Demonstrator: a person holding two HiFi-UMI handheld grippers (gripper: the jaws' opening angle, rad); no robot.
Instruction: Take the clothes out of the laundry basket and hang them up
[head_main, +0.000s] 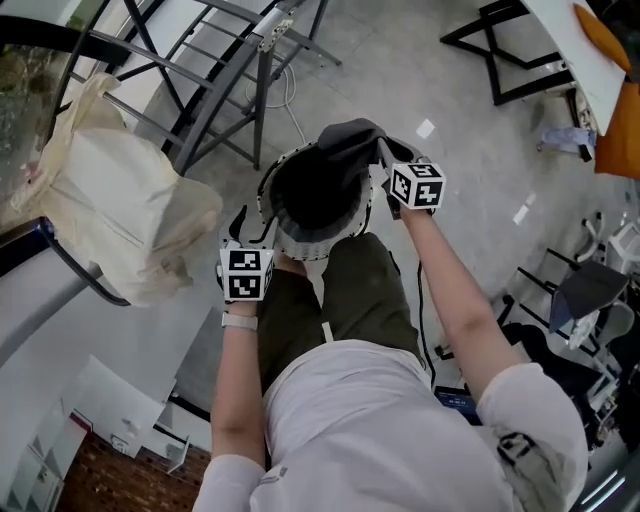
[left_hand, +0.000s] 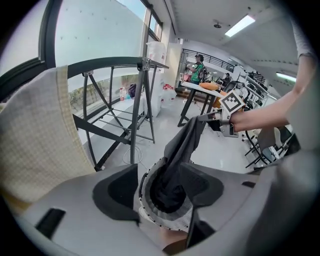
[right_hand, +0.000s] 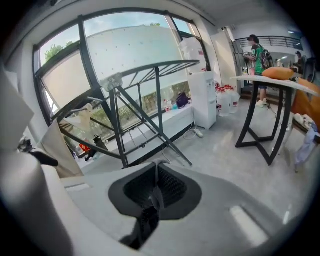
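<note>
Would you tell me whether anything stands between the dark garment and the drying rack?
Nothing visible does. The right gripper holds the dark garment above the basket, and open floor leads to the drying rack.

No lettering, label, brand, number or sign is legible on anything here, near or far

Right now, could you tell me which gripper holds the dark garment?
The right gripper, fingers shut on the dark garment above the basket; the left gripper's fingers are apart, empty.
</note>
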